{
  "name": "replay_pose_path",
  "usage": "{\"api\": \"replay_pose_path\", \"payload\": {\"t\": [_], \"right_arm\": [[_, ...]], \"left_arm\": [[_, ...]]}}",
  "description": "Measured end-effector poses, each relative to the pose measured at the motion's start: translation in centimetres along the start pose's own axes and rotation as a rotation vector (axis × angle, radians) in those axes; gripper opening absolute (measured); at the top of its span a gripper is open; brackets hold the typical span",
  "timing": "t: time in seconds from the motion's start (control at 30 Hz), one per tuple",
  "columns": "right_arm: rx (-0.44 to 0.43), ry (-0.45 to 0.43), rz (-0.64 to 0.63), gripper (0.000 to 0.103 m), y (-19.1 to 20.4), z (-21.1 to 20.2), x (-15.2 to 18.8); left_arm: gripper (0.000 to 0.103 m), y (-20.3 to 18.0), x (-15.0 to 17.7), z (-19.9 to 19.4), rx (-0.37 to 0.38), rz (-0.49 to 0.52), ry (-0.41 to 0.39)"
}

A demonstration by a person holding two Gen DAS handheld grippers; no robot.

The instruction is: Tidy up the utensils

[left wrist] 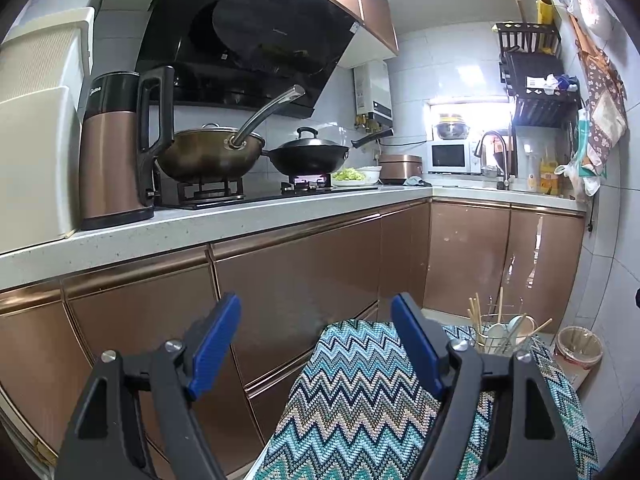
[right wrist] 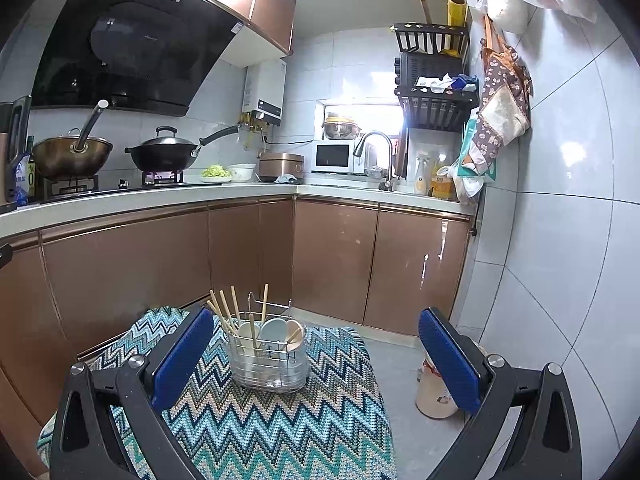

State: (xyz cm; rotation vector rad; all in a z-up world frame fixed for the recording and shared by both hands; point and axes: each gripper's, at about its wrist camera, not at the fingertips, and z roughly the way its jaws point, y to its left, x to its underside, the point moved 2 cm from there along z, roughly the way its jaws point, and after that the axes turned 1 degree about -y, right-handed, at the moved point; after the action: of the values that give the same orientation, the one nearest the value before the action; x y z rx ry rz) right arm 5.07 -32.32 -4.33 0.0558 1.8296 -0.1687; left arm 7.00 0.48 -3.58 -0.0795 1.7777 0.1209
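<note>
Brown cabinets (right wrist: 128, 264) seen behind; cream bucket (right wrist: 434, 394) on floor at right. Utensil caddy (right wrist: 269, 364) set on zigzag cloth (right wrist: 280, 424), ahead of right gripper (right wrist: 316, 352). Left gripper (left wrist: 316, 340) and right both spread wide, nothing held.

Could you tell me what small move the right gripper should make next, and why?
Probably ease the right gripper forward and down toward the utensil holder. Both grippers are open and empty, and the chopsticks and spoons already stand in the holder on the zigzag cloth, nearly centred ahead of the right gripper. The left gripper sees the holder far off to its right.
</note>
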Motion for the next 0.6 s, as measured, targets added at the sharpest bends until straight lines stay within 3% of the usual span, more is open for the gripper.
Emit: {"api": "replay_pose_path", "payload": {"t": [0.6], "right_arm": [[-0.170, 0.023, 0.003, 0.103, 2.9, 2.3, -0.1]], "left_arm": [[0.077, 0.5, -0.2, 0.2, 0.026, -0.030, -0.007]]}}
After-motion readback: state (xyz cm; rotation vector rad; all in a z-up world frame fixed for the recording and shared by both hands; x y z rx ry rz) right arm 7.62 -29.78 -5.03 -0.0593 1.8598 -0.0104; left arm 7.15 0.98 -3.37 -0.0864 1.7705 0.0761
